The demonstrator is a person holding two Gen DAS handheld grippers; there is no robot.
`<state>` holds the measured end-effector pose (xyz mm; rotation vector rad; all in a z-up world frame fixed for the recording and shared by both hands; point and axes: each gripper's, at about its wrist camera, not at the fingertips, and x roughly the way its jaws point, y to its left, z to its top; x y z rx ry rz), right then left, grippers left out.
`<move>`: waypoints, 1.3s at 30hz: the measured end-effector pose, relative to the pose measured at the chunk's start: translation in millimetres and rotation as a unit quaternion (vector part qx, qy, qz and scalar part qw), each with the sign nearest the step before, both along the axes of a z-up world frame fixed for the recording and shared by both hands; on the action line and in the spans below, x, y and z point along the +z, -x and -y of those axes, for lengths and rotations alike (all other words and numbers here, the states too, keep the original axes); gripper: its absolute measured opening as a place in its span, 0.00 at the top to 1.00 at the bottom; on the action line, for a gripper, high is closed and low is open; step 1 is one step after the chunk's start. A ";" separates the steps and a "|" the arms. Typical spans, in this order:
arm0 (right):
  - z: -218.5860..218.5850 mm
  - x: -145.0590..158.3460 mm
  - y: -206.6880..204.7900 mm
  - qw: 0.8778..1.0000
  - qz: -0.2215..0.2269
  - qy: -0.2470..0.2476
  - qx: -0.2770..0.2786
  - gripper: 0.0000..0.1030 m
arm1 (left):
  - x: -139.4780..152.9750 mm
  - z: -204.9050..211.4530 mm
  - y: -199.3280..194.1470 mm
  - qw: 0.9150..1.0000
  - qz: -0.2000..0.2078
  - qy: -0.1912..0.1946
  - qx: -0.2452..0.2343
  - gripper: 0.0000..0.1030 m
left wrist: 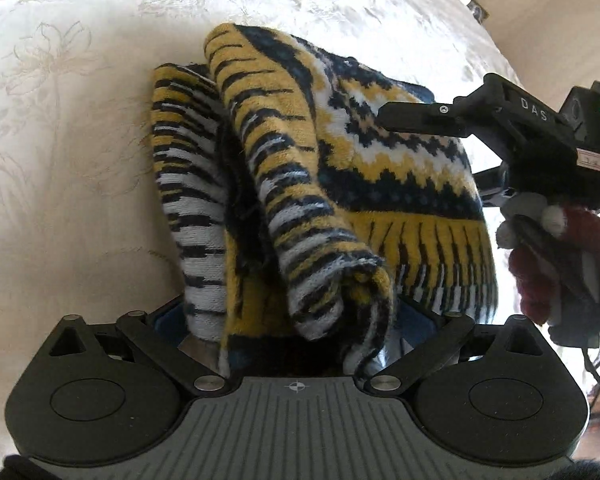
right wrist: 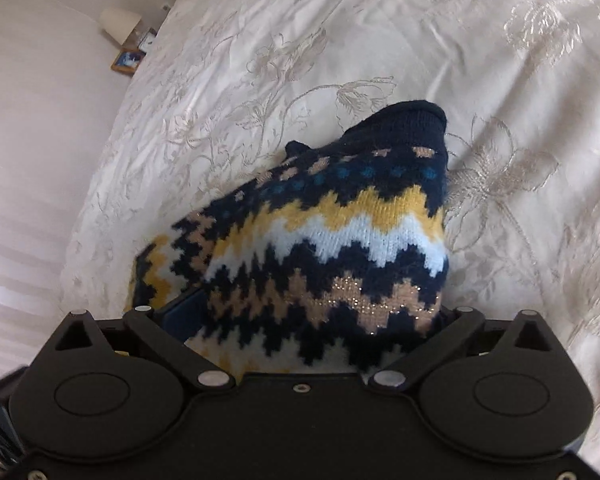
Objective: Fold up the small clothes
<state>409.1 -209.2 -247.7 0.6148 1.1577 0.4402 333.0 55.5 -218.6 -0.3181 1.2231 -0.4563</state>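
A small knitted sweater (left wrist: 300, 184) in navy, yellow, white and tan zigzags lies bunched on the cream bedspread (left wrist: 80, 160). My left gripper (left wrist: 296, 320) has its fingers buried under the striped hem, and the cloth fills the space between them. My right gripper (right wrist: 300, 320) is likewise covered by the sweater's patterned body (right wrist: 332, 248), with the navy collar at the far end. The right gripper also shows in the left wrist view (left wrist: 404, 120), reaching in from the right over the sweater. Both sets of fingertips are hidden by cloth.
The cream embroidered bedspread (right wrist: 420, 40) spreads all around the sweater. A bedside lamp (right wrist: 118, 24) and a small framed picture (right wrist: 128, 60) stand off the bed's far left edge. A hand in a dark red glove (left wrist: 560, 260) holds the right gripper.
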 end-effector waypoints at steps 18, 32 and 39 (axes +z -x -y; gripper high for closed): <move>22.0 110.4 90.4 0.995 0.062 0.074 0.005 0.61 | 76.4 14.6 94.3 0.994 0.060 0.086 -0.039 0.65; 49.0 40.5 185.5 0.990 -0.005 0.139 0.040 0.28 | 24.9 49.2 233.7 0.998 -0.026 -0.061 0.020 0.58; 84.1 71.3 225.0 0.992 0.055 0.114 -0.002 0.20 | 86.6 45.5 263.0 0.992 0.033 -0.111 0.054 0.57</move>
